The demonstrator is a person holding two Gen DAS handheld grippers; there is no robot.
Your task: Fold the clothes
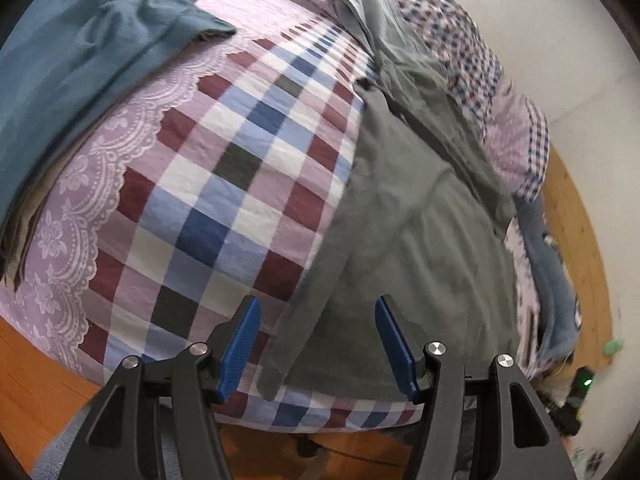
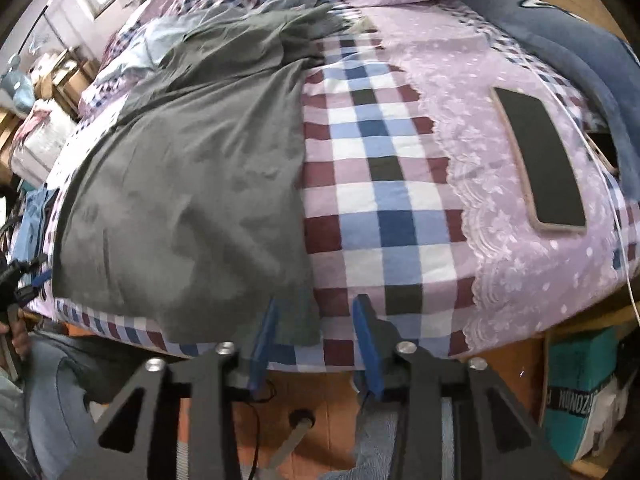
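Observation:
A grey-green garment (image 1: pixel 404 232) lies spread lengthwise on the checked bedspread (image 1: pixel 224 184), reaching the bed's near edge. My left gripper (image 1: pixel 318 344) is open, its blue fingers either side of the garment's near left corner, not touching it. In the right wrist view the same grey-green garment (image 2: pixel 192 184) covers the left half of the bed. My right gripper (image 2: pixel 316 336) is open, straddling the garment's near right corner at the edge of the bedspread (image 2: pixel 384 208). A teal garment (image 1: pixel 80 52) lies crumpled at the far left of the left wrist view.
A phone (image 2: pixel 540 160) lies face up on the lilac lace part of the bedspread at right. A blue garment (image 2: pixel 568 40) sits at the bed's far right. More clothes (image 2: pixel 168 36) pile behind the grey one. Boxes (image 2: pixel 580 392) stand on the wooden floor below.

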